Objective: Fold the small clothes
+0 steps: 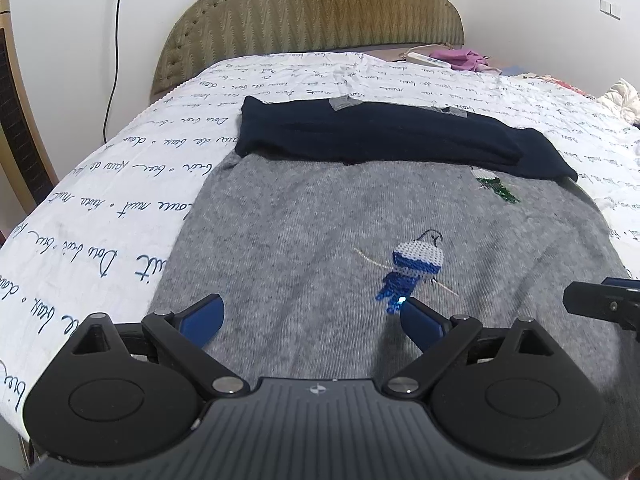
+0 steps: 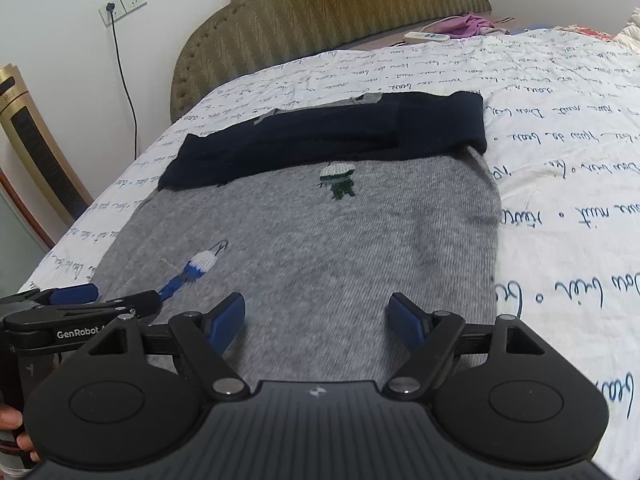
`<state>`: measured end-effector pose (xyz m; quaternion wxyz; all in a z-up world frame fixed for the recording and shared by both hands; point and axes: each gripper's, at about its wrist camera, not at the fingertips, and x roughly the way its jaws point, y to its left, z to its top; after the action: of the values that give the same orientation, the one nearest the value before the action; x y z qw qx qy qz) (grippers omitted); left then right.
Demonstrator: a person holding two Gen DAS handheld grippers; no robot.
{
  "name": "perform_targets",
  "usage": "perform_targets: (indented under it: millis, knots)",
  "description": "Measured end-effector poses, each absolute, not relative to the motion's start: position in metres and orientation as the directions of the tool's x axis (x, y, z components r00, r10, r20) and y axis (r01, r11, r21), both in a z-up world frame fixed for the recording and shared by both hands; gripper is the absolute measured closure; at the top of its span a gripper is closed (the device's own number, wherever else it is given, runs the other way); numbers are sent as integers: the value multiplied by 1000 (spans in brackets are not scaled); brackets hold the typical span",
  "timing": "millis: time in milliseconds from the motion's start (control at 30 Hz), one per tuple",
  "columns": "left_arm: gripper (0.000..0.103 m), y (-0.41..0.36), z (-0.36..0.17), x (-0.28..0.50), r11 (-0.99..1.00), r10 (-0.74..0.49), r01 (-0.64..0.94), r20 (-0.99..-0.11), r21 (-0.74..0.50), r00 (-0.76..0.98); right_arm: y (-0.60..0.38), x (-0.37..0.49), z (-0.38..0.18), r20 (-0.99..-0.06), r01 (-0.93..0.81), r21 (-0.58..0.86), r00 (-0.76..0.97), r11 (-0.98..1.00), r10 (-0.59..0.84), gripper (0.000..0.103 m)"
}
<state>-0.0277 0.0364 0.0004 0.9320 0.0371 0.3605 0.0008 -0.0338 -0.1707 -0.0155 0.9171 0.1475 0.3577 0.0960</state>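
A small grey knit sweater (image 1: 304, 248) lies flat on the bed, with its navy sleeves (image 1: 384, 136) folded across its far end. It has a blue bird patch (image 1: 416, 268) and a green one (image 1: 496, 188). It also shows in the right wrist view (image 2: 320, 232), with the navy sleeves (image 2: 328, 136) across the top. My left gripper (image 1: 312, 312) is open and empty, just above the sweater's near left part. My right gripper (image 2: 318, 312) is open and empty over the near right part. The left gripper's fingers (image 2: 76, 294) show at the left edge of the right wrist view.
The bed has a white bedspread (image 1: 132, 200) with blue script and an olive padded headboard (image 1: 304, 12). A power strip (image 2: 426, 36) and purple cloth (image 2: 472, 24) lie near the headboard. A gold tower fan (image 2: 36, 148) stands left of the bed. More clothes (image 1: 620, 98) lie far right.
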Motion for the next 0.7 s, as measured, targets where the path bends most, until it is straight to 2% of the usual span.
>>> perform_targets:
  millis: [400,467,533,700]
  knots:
    - [4,45,-9,-42,997,30,22,-683,67,729,-150,-56,-21,-636,-57,296,732,953,242,24]
    - [1,46,-12,-44,997,35,18,-684,71,729,-148,-58,-25,-642,-50,285,732,957,229,21]
    - [0,45,-15,-46,997,41,17,-682,78,730,-145,-59,-28,-647,-43,270,731,962,215,13]
    - [1,40,-23,-53,996,61,-3,-663,88,746,-129,-65,-41,-648,-45,182,746,982,154,9]
